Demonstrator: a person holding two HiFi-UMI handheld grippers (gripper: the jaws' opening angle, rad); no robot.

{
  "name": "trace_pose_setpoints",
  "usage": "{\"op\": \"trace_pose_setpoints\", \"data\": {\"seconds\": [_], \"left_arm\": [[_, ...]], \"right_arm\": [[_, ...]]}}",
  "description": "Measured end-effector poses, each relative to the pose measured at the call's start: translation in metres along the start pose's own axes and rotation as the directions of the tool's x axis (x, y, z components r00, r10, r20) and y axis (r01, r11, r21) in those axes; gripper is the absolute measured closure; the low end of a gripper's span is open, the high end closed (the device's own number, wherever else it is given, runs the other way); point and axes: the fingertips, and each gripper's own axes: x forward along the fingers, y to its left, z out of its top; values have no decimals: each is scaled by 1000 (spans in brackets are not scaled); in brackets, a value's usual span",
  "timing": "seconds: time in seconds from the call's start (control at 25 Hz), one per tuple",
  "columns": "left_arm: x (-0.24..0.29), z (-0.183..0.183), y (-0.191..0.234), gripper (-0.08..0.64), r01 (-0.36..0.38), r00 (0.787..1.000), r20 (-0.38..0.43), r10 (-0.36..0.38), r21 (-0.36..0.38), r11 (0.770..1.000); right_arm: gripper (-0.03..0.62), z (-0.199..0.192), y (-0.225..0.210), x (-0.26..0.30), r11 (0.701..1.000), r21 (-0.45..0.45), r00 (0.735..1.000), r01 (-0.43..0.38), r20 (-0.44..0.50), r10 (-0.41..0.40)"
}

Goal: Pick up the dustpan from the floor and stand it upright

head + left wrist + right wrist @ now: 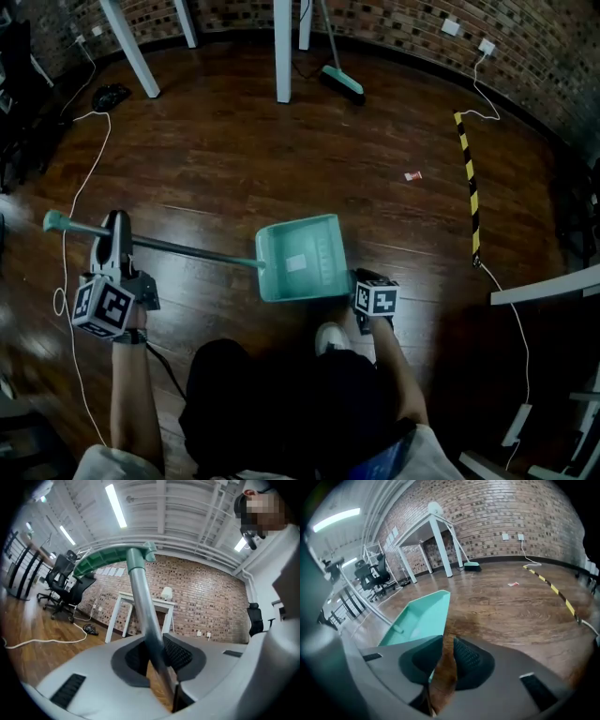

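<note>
nearest the camera, the person's pale shoe (327, 336) stood on the dark wooden floor (234, 159), just behind the teal dustpan (300, 258). the pan sat right in front of that shoe with its open mouth turned away from the person. its long metal handle (187, 248) ran off to the left and ended in a green grip (54, 221). whether the pan touched the floor could not be told.

the left gripper (117, 230) was pinching the handle near that green end. in the left gripper view its jaws (154, 654) were pressed onto the metal shaft (143, 602), which rose between the pads to the curved green grip (108, 557).

the right gripper (364, 279) sat just beside the pan's right rear corner. in the right gripper view its jaws (446, 660) stood slightly apart with only bare floor in the gap. the pan (419, 618) lay just past the left jaw and was not pinched.

further out, a white cable (80, 169) wound along the floor on the left. a small red and white scrap (412, 175) lay well apart from the pan, near a black and yellow striped strip (469, 178). beyond these stood white table legs (283, 52), with a teal-headed broom (342, 82) leaning beside them. the brick wall (403, 28) closed the room at the back.
</note>
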Motion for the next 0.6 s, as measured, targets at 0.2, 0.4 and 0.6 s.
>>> {"op": "trace_pose_setpoints", "data": {"seconds": [0.2, 0.4, 0.6], "left_arm": [[15, 25, -58, 495, 91, 996, -16, -89, 120, 989], [26, 24, -121, 499, 176, 984, -28, -174, 202, 964], [37, 19, -174, 501, 270, 963, -60, -264, 255, 928]], "right_arm": [[512, -5, -2, -21, 999, 22, 999, 23, 35, -24], [531, 27, -3, -53, 995, 97, 983, 14, 181, -31], [560, 66, -5, -94, 988, 155, 948, 6, 315, -55]]}}
